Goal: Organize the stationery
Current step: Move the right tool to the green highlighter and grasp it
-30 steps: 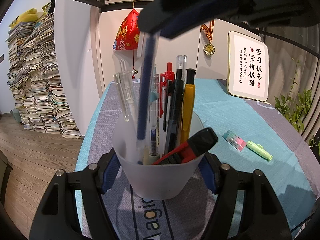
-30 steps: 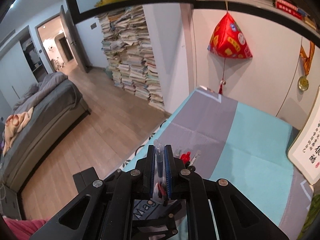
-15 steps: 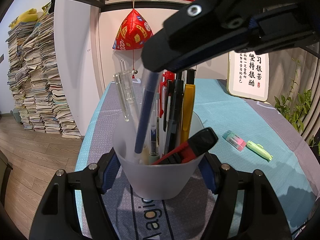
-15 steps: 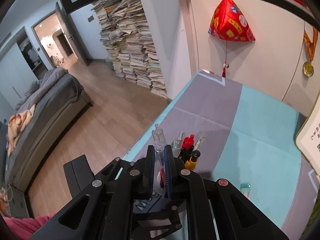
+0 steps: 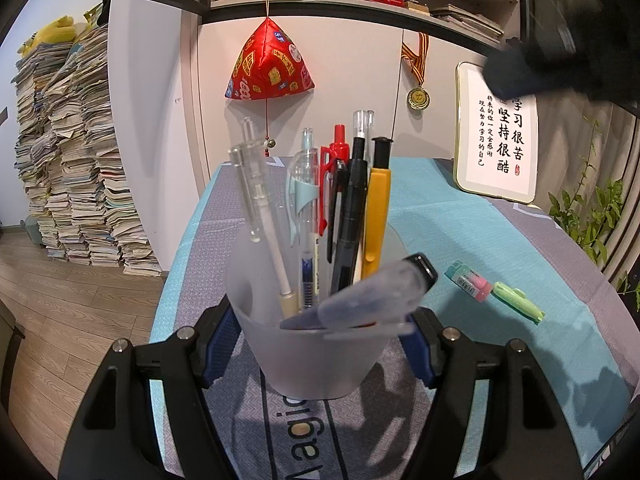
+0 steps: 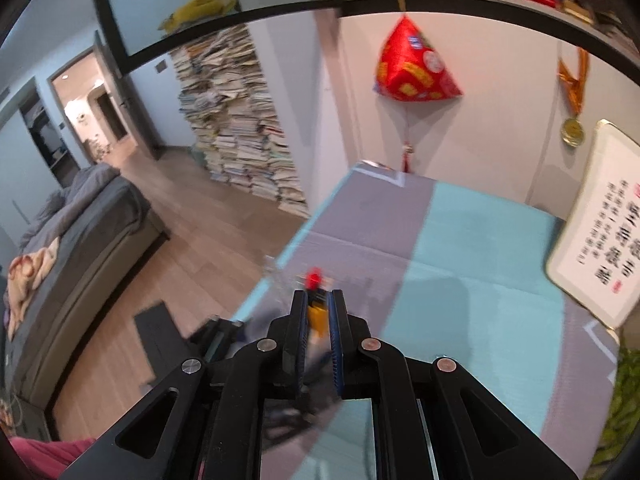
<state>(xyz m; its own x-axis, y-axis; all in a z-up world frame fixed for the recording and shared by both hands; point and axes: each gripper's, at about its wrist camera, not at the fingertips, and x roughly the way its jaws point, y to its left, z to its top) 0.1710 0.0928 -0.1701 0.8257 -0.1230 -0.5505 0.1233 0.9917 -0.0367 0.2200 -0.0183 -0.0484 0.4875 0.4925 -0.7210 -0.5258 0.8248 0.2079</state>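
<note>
A frosted plastic cup (image 5: 312, 360) full of pens stands on the table mat, and my left gripper (image 5: 320, 344) is shut on its sides. A clear blue pen (image 5: 372, 296) lies blurred and slanted across the cup's mouth, over a black-tipped cutter (image 5: 420, 266). Upright in the cup are a yellow pen (image 5: 378, 208), a red pen (image 5: 338, 148) and several others. My right gripper (image 6: 318, 312) hovers above the cup, shut with nothing in it; the red pen top (image 6: 314, 280) shows just past its tips. In the left wrist view it is a dark blur (image 5: 560, 60) at the upper right.
A pink and green eraser (image 5: 468, 280) and a green highlighter (image 5: 518, 300) lie on the mat right of the cup. A framed calligraphy panel (image 5: 500, 136) leans on the back wall. A plant (image 5: 592, 216) stands at the right. The table's left edge (image 5: 180, 248) drops to the floor.
The blue pen has left my right gripper and dropped slanted into the cup. The right gripper has pulled away up and to the right. The left gripper and cup have stayed put.
</note>
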